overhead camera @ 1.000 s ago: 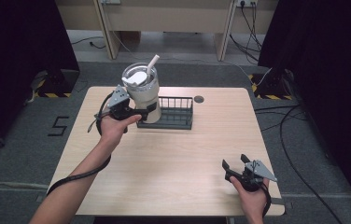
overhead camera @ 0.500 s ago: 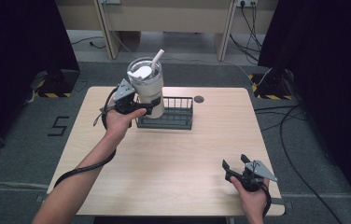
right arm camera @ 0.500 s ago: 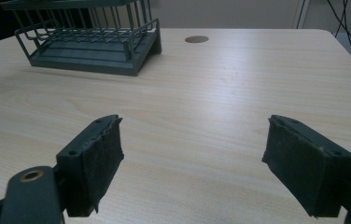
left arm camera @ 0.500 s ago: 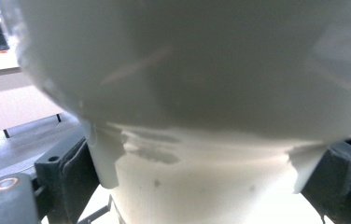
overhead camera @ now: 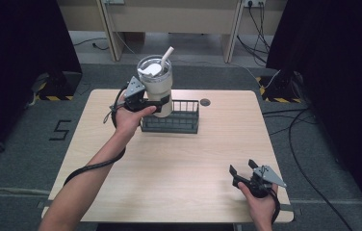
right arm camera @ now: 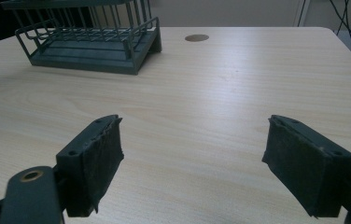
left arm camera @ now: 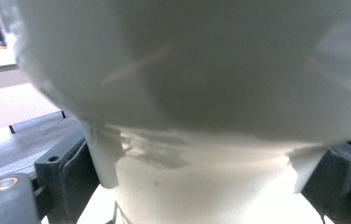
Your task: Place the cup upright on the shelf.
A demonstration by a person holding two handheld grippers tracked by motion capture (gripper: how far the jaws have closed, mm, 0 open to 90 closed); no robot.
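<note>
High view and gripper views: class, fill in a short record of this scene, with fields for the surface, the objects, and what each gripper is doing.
surface: wooden table
objects: cup with straw; wire basket
cup position: held up at the basket's left end, tilted
left gripper: shut on the cup's lower body
right gripper: open, nothing between its fingers, low over the table's near right corner
basket contents: none visible

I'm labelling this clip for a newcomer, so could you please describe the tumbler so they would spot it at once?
Start at the light wooden table and find the dark wire basket near its far edge. The tumbler is held above the basket's left end by the left gripper. It is the cream, lidded cup with a white straw.
</note>
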